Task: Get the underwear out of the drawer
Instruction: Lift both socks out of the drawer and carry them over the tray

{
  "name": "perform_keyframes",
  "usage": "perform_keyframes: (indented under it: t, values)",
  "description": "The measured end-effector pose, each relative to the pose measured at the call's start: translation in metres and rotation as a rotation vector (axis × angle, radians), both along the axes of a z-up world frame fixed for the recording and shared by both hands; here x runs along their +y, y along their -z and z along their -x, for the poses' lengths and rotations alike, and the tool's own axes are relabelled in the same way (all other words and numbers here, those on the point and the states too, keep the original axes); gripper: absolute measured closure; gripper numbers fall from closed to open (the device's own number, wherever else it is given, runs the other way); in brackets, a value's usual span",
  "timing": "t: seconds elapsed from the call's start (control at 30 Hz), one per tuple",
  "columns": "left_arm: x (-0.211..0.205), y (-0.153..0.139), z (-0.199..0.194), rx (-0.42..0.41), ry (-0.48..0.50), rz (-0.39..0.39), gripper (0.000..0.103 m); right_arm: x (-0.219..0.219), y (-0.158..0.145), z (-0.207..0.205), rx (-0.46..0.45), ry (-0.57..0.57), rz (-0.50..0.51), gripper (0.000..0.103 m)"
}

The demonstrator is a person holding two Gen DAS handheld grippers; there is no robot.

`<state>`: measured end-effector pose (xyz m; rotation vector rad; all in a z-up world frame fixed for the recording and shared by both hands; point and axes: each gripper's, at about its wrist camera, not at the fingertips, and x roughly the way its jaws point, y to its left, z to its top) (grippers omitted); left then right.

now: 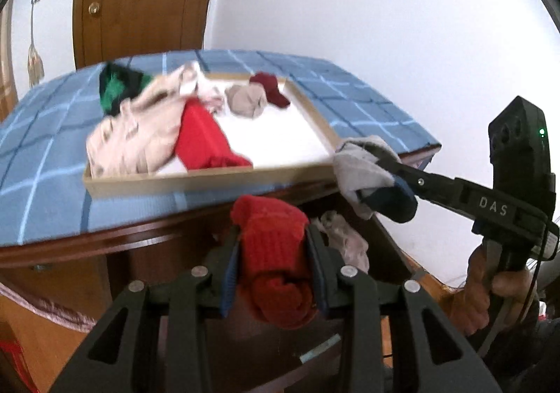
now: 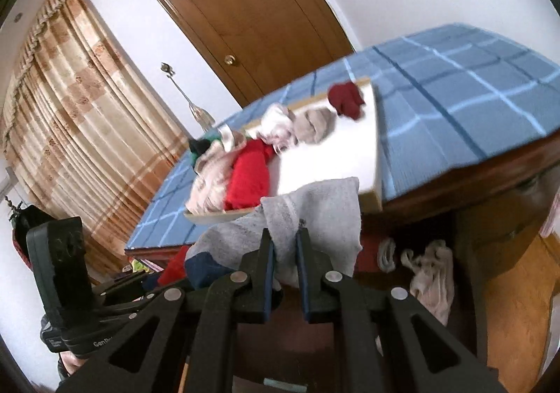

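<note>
While both grippers are carrying cloth above an open drawer, each wrist camera is looking toward a tray on a dresser top.

Left wrist view, left gripper [image 1: 273, 246]: its jaws are clenching a red knitted garment [image 1: 271, 260] at 6 o'clock, the cloth bulging above and below the pads.
Left wrist view, right gripper [image 1: 371, 165]: it is reaching in from 3 o'clock, its jaws pinching a grey garment with a dark blue band [image 1: 364, 170] that is hanging just beside the tray's near right corner.
Left wrist view, hand [image 1: 504, 291]: a person's hand is gripping the right tool's handle at 4 o'clock.
Left wrist view, tray [image 1: 210, 183]: a shallow tray is sitting at centre on a blue checked cloth [image 1: 45, 161], and is holding beige, red, green, grey and dark red garments, mostly toward 10 o'clock.
Left wrist view, drawer [image 1: 392, 246]: it is standing open under the dresser edge, with pale underwear [image 1: 346, 239] lying inside at 5 o'clock of centre.

Right wrist view, right gripper [image 2: 284, 235]: its jaws are standing nearly together at 6 o'clock, nipping a fold of the grey garment, which is draping in front of the tray's near edge.
Right wrist view, left gripper: its body is showing at 8 o'clock; its jaws are hidden here.
Right wrist view, drawer: pale underwear is lying inside at 4 o'clock.
Right wrist view, background: a wooden door [image 2: 252, 14] is standing at 12 o'clock, a curtain [image 2: 70, 105] hanging at 9 o'clock.
</note>
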<state>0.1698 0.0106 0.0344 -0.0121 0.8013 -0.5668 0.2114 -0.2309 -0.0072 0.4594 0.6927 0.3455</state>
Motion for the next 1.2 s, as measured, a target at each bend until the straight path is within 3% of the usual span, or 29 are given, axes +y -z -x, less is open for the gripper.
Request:
perform_keyframes:
  t: [0.57,1.2]
  values:
    - [-0.022,-0.055,-0.035,-0.236,-0.047,0.001,0.069,0.003,-0.056,-0.033,-0.167,0.05,0.036,0.089]
    - [-0.06,-0.052,-0.101,-0.25,-0.088,0.004,0.069,-0.009,-0.06,-0.098,-0.192,0.16,0.086,0.089]
